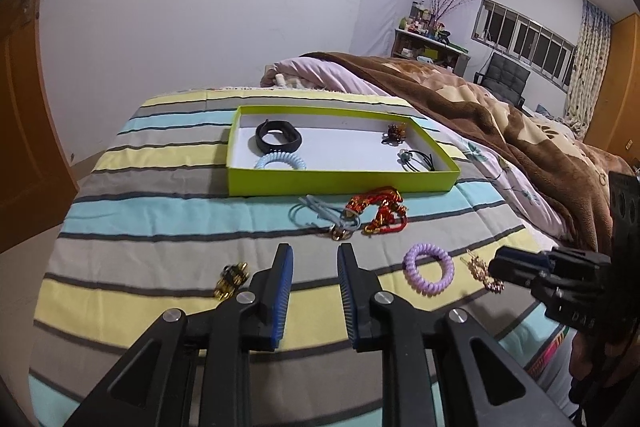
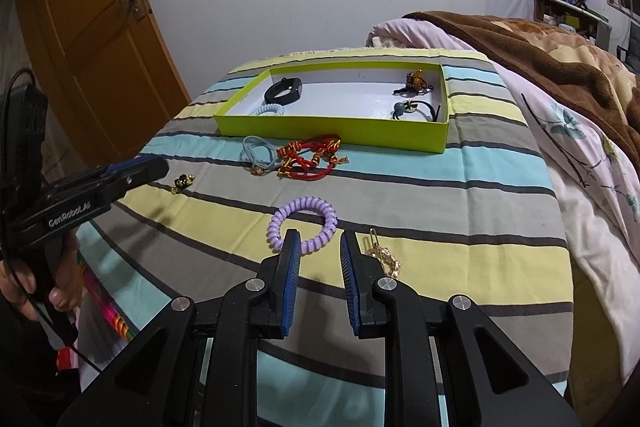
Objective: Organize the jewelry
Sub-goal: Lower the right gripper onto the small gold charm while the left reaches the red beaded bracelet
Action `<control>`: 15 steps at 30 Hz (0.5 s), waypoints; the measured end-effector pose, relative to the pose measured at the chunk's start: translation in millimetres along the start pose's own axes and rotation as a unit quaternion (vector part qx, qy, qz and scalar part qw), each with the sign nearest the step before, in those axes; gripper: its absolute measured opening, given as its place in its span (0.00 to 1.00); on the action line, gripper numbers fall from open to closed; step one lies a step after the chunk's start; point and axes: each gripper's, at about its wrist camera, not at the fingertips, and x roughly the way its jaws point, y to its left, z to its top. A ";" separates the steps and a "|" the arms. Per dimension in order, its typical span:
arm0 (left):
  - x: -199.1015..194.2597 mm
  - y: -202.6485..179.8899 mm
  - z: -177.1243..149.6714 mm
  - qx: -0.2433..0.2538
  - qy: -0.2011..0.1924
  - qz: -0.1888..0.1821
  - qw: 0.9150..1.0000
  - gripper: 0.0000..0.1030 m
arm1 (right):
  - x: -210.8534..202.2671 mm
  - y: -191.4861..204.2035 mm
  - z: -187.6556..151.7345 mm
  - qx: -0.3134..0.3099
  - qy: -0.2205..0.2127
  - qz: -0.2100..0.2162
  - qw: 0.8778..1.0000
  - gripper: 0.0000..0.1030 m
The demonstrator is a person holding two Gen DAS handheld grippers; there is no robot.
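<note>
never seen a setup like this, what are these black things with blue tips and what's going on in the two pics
These are two hand-held claws, not a robot arm: a person grips one in each hand, and each carries a camera looking along its fingers. One picture is from the left claw, the other from the right claw. Both are open and hold nothing. They hover over a striped bedspread. A green tray already holds a black band, a pale blue coil tie and two more hair pieces. Still loose on the bedspread: a purple coil tie, a gold clip, red cords, blue elastics and a small gold piece.
</note>
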 end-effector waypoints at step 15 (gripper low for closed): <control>54.9 -21.3 42.6 0.042 0.018 -0.029 0.999 0.22 | 32.7 -1.8 8.3 -0.007 0.029 0.001 1.000 0.20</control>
